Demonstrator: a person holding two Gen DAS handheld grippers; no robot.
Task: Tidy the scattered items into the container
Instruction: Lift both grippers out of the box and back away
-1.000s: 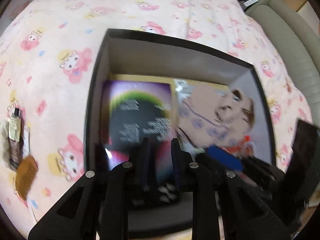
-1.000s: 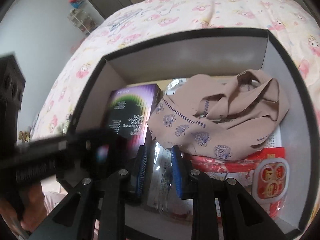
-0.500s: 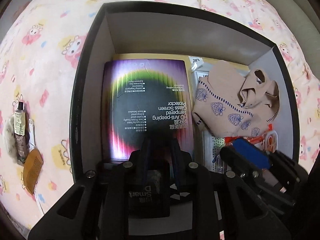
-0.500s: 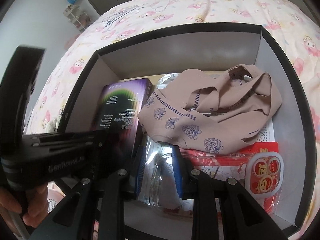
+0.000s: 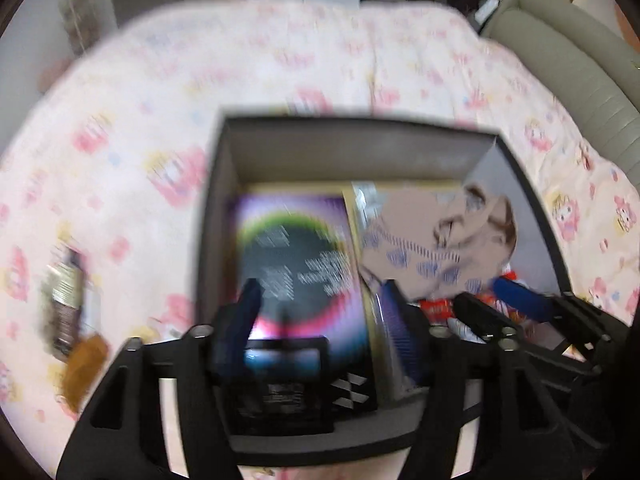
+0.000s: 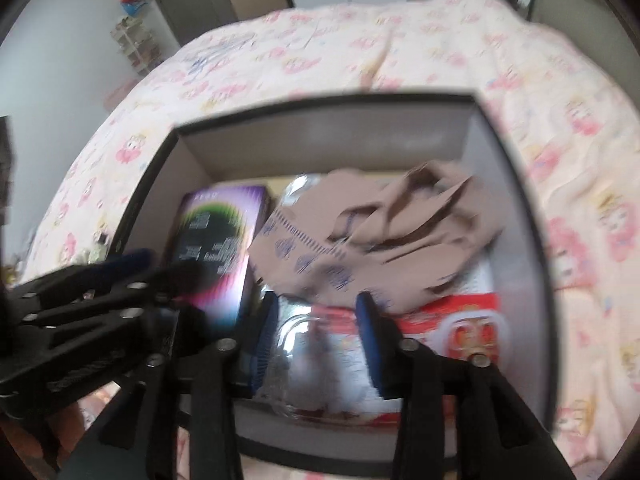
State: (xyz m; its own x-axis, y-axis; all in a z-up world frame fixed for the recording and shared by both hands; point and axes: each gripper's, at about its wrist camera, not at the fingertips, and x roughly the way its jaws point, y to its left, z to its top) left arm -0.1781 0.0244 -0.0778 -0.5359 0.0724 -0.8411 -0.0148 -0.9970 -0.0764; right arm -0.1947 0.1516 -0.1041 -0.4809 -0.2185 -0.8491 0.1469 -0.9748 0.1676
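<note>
Both views motion-blurred. On the bed [image 5: 120, 128], at 9 o'clock of the box [image 5: 216, 216]: small bottle [image 5: 68, 292] and brown comb [image 5: 82, 368], outside it. Left claw [image 5: 316, 312] spread wide, empty, over the near rim. Inside the box: purple package [image 5: 296, 264] at left, black card [image 5: 280, 392] near edge, beige cloth [image 6: 372, 232] at right. Right claw [image 6: 316, 340] parted, empty, above clear plastic [image 6: 312, 360].
</note>
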